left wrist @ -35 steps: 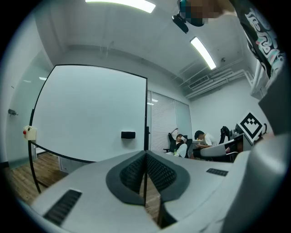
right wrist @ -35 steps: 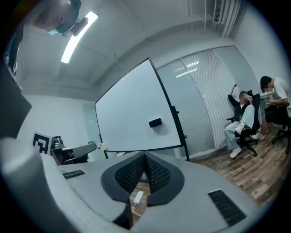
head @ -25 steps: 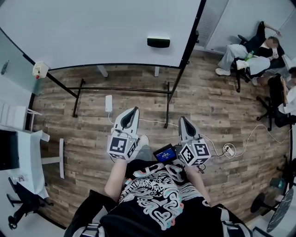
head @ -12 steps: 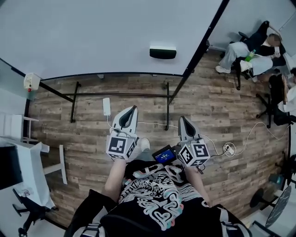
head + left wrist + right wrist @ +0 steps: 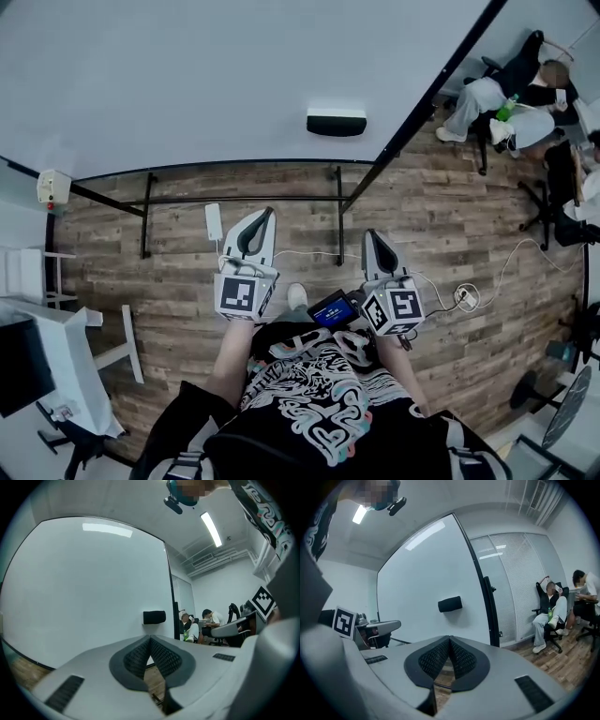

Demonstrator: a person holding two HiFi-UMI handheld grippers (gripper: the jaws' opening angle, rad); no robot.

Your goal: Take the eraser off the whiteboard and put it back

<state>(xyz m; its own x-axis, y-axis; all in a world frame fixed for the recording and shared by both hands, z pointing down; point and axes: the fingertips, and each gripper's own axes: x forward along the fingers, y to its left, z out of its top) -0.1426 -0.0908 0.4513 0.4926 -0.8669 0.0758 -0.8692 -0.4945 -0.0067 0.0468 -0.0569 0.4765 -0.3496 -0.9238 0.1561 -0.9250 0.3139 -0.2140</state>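
A black eraser point(image 5: 337, 122) sticks to the large whiteboard point(image 5: 187, 75) ahead of me, right of its middle; it also shows as a dark block point(image 5: 154, 617) in the left gripper view and as a dark block point(image 5: 450, 604) in the right gripper view. My left gripper point(image 5: 265, 215) is held level over the wooden floor, short of the board, jaws shut and empty point(image 5: 150, 641). My right gripper point(image 5: 369, 235) hangs beside it, also shut with nothing between its pads point(image 5: 449, 641). Both point toward the board, well apart from the eraser.
The board stands on a black frame with legs point(image 5: 338, 220) on the wood floor. A white power strip point(image 5: 214, 221) and cables lie near it. People sit on chairs point(image 5: 511, 89) at the far right. A white desk point(image 5: 47, 347) stands at the left.
The whiteboard and eraser have grown larger and come lower in the head view: I have moved closer to the board. Both grippers stay shut and side by side.
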